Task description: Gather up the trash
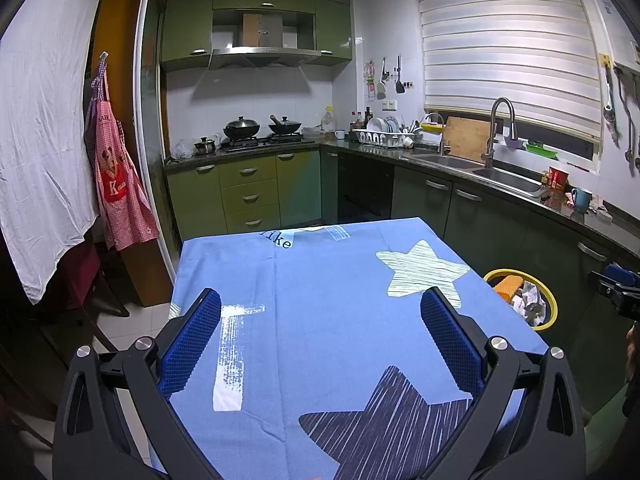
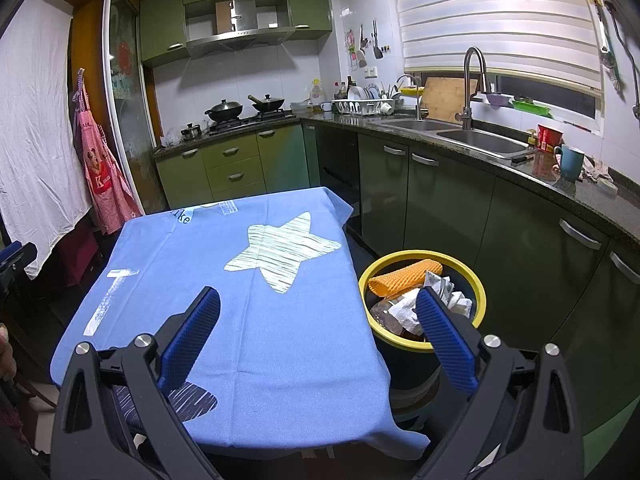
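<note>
Standing by the kitchen counter, I watched the person hold both tools over the table (image 1: 320,280), which was draped in a blue cloth printed with stars. The left gripper (image 1: 320,308) had its blue padded fingers spread wide with nothing between them, hovering above the cloth. The right gripper (image 2: 318,308) was likewise spread and empty, held over the table's right edge, with its right finger (image 2: 444,336) crossing in front of the bin (image 2: 478,292).

That bin, dark with a yellow rim, stood on the floor just beside the table's right side. The trash sat inside it: an orange ribbed sponge-like piece (image 2: 404,276), crumpled white paper (image 2: 404,310) and what looked like clear plastic wrapping. No loose rubbish showed anywhere on the cloth in either view.

To my eye the collecting was at or near its end, with everything visible already dropped in. I judged the next move called for little more than a look around the table's edges and floor for stray pieces, or else drawing both tools back; if anything turned up, either wide-set gripper was ready to close on it.
</note>
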